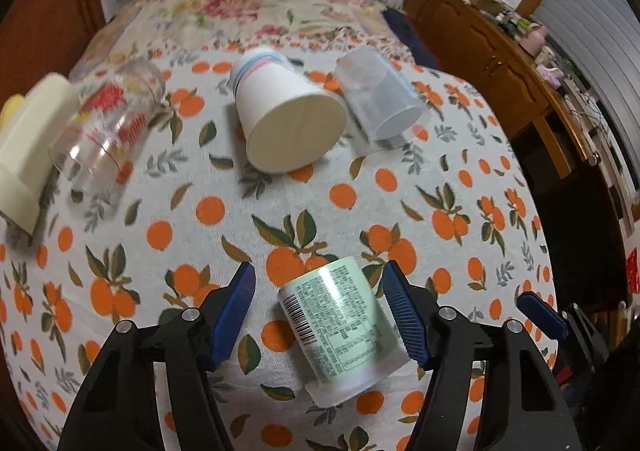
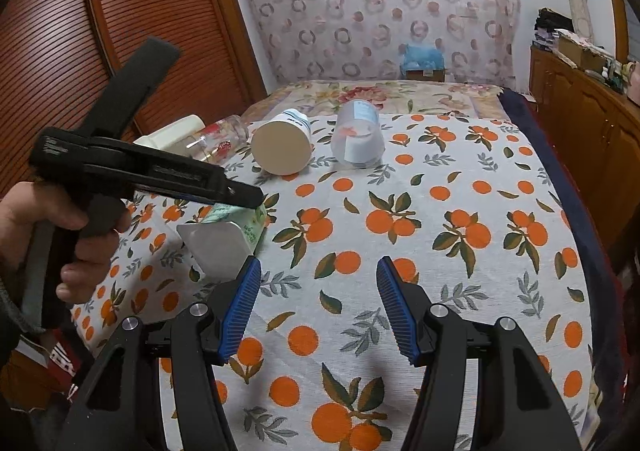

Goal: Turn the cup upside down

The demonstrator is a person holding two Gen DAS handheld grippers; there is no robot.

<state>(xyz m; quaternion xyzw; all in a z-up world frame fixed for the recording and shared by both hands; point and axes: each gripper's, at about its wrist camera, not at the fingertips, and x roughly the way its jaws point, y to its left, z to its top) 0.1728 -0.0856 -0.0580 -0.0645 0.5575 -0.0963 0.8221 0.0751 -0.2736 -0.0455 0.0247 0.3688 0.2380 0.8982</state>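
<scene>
Left gripper (image 1: 320, 315) held low at the bottom of its own frame, fingers (image 1: 236, 315) spread wide on either side of the green cup (image 1: 340, 331), not touching it; seemingly lined up for a side grasp ahead of the flip

Green cup lying on its side on the orange-print cloth (image 1: 400, 191), label up, flanged rim toward the bottom edge; at left of centre in the right wrist view (image 2: 224, 239), partly under the other gripper's body

Right gripper (image 2: 318, 307) parked at bottom centre of its frame, fingers wide and empty over bare cloth, probably kept clear

Paper cup (image 1: 288, 119), frosted cup (image 1: 380, 99) and printed glass (image 1: 108, 123) tipped over along the top, well apart from the green cup
</scene>
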